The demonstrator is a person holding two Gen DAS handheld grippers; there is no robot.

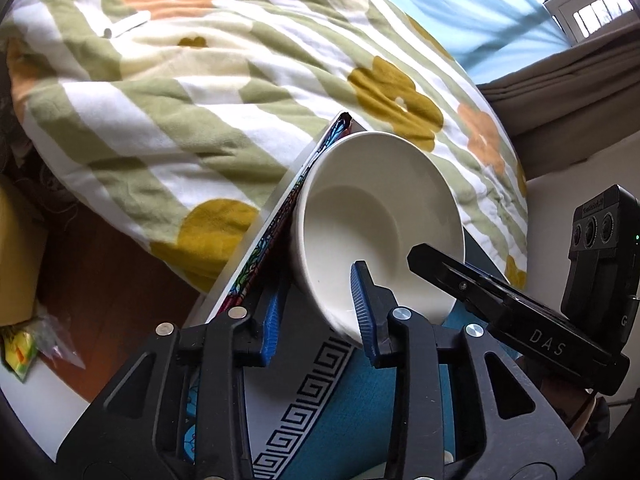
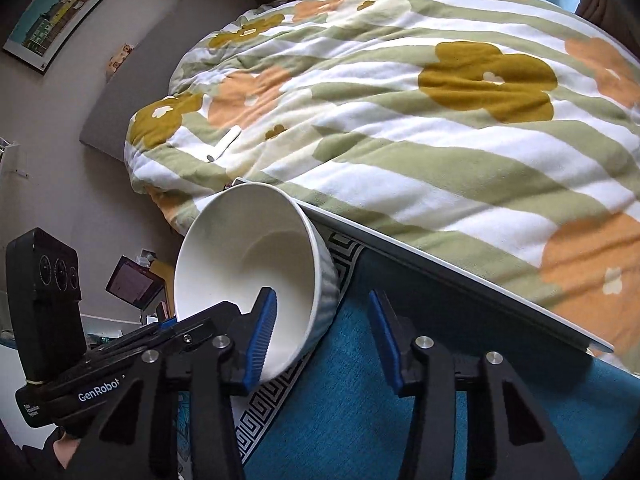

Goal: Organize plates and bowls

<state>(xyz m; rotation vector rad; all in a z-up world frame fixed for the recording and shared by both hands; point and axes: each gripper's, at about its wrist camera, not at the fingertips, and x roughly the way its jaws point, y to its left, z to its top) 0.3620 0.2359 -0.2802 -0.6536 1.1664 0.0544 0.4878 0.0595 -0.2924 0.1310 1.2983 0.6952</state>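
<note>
Jaws of left gripper (image 1: pixel 320 312) clamp rim of tilted white bowl (image 1: pixel 380 220) above blue-patterned surface (image 2: pixel 400 380); right gripper (image 2: pixel 322 334) jaws spread, one finger inside bowl, gripping nothing. Judgement: level bowl before lowering; rim pinch may slip.

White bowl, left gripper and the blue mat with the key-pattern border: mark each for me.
White bowl (image 1: pixel 380 216): left wrist view, inner wall.
Left gripper (image 1: pixel 316 316): left wrist view, midway between its fingertips, on the bowl's rim.
Blue mat (image 2: pixel 360 400): right wrist view, plain blue area.
</note>
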